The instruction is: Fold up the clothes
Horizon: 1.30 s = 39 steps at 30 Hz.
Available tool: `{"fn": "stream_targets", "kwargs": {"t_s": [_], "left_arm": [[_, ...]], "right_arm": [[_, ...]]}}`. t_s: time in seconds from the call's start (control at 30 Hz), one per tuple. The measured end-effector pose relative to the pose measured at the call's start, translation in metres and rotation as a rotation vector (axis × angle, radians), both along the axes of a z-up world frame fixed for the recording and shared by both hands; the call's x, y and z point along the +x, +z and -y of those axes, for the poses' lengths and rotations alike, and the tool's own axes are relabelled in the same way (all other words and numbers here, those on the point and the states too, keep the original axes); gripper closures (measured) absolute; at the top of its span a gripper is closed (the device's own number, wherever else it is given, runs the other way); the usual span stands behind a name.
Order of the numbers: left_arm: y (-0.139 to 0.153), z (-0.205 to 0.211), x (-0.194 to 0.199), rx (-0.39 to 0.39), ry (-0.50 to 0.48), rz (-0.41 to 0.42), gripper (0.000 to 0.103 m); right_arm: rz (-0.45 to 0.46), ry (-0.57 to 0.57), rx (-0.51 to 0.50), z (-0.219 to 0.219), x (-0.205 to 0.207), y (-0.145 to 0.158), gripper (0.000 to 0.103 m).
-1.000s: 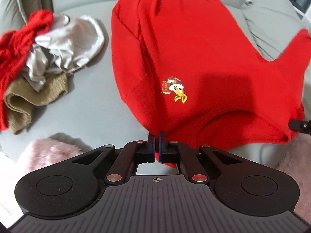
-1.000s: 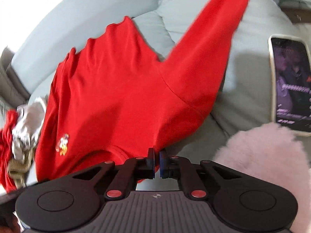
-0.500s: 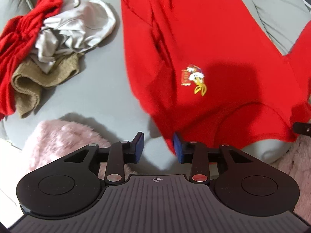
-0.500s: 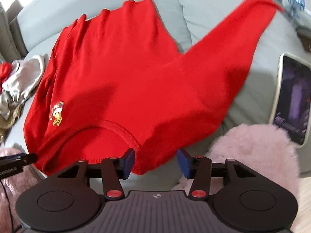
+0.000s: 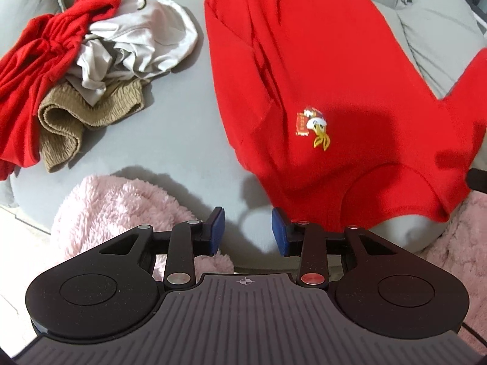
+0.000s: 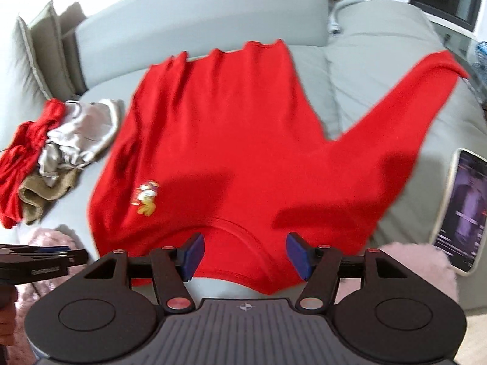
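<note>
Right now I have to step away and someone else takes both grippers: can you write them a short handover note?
Left gripper: open, nothing between its pads, over bare sofa just left of the shirt's shoulder.
Right gripper: jaws opening, not gripping; the collar lies below them.
Red sweatshirt: spread front-up on the sofa, collar nearest you, its left-hand sleeve already folded in, the other sleeve stretched out toward the phone.
Unfolded pile (red, white, olive) sits left of it.
Done: shirt laid flat and released.
Left: fold in the outstretched sleeve, fold the body, then do the pile.
</note>
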<state>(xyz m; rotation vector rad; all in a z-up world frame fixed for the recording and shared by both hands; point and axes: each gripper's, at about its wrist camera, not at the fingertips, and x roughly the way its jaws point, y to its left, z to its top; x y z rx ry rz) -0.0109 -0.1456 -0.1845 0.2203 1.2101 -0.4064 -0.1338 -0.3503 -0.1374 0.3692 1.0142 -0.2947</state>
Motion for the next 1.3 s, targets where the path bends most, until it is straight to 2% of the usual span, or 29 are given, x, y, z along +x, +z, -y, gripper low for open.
{"fn": "stream_targets", "kwargs": {"t_s": [0.3, 0.47, 0.57, 0.77, 0.9, 0.93, 1.0, 1.1, 1.3], "left_arm": [[0.005, -0.02, 0.029, -0.073, 0.074, 0.002, 0.063], [0.017, -0.025, 0.069, -0.114, 0.129, 0.036, 0.063], [0.024, -0.024, 0.092, -0.132, 0.159, 0.056, 0.063], [0.027, -0.028, 0.134, -0.143, 0.213, 0.081, 0.063], [0.018, -0.024, 0.178, -0.161, 0.22, 0.092, 0.066], [0.015, -0.023, 0.189, -0.168, 0.219, 0.094, 0.067], [0.01, -0.016, 0.207, -0.177, 0.197, 0.101, 0.076], [0.002, -0.008, 0.241, -0.167, 0.184, 0.133, 0.085], [-0.007, -0.019, 0.278, -0.187, 0.242, 0.132, 0.085]], "right_arm": [[0.024, 0.125, 0.019, -0.025, 0.036, -0.003, 0.042], [0.032, 0.169, 0.042, -0.035, 0.057, -0.01, 0.042], [0.058, 0.233, 0.053, -0.042, 0.079, -0.015, 0.044], [0.127, 0.394, 0.005, -0.062, 0.158, -0.027, 0.048], [0.132, 0.448, -0.005, -0.075, 0.223, -0.044, 0.057], [0.131, 0.455, -0.011, -0.078, 0.243, -0.05, 0.059], [0.128, 0.461, -0.02, -0.082, 0.269, -0.06, 0.064], [0.132, 0.459, -0.011, -0.082, 0.306, -0.075, 0.069], [0.137, 0.464, -0.059, -0.09, 0.368, -0.103, 0.07]]}}
